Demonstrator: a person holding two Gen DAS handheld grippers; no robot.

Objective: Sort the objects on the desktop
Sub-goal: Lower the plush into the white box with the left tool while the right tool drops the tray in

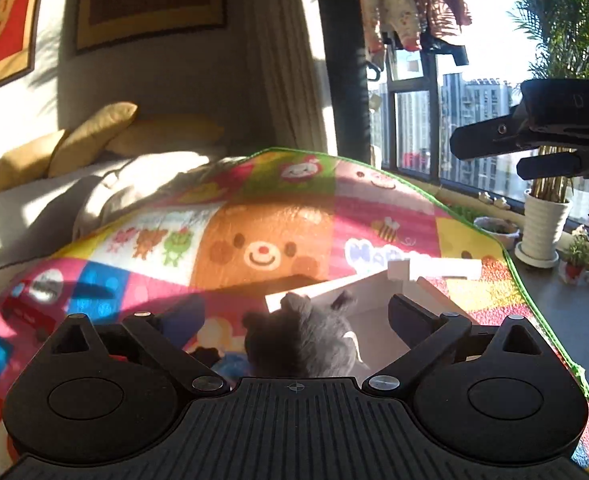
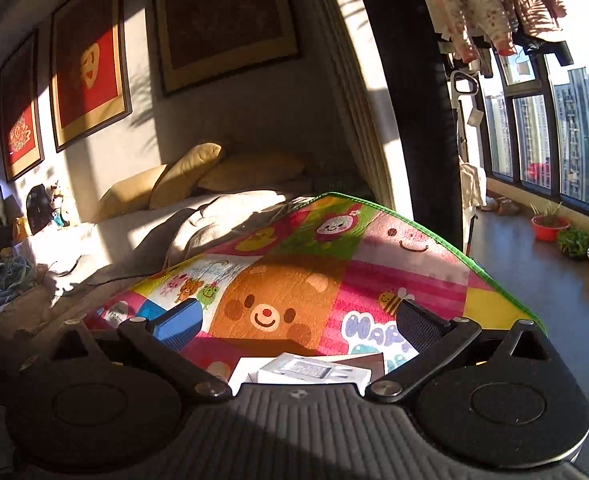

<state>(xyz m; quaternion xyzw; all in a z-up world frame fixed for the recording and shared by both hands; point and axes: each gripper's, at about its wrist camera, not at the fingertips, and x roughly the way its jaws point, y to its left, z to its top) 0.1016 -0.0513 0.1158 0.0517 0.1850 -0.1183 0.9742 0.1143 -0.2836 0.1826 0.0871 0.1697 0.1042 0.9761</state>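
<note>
A bright cartoon mat (image 1: 254, 216) covers the table. On it stands an open white box (image 1: 358, 284), and a grey plush toy (image 1: 302, 340) sits at its near left corner. My left gripper (image 1: 294, 320) hovers over the toy, open, its fingers wide apart and clear of the plush. My right gripper (image 1: 490, 156) hangs high at the right of the left wrist view. In its own view the right gripper (image 2: 298, 324) is open over the mat (image 2: 374, 248) with nothing between its fingers. Below it lies a small white packet (image 2: 314, 372) at the white box (image 2: 242, 372).
A sofa with yellow cushions (image 1: 94, 136) and a rumpled blanket (image 2: 214, 216) lies beyond the mat's far edge. To the right the mat ends at a green border over grey floor (image 1: 566, 308). Plant pots (image 1: 542, 224) line the window. Laundry (image 2: 494, 4) hangs overhead.
</note>
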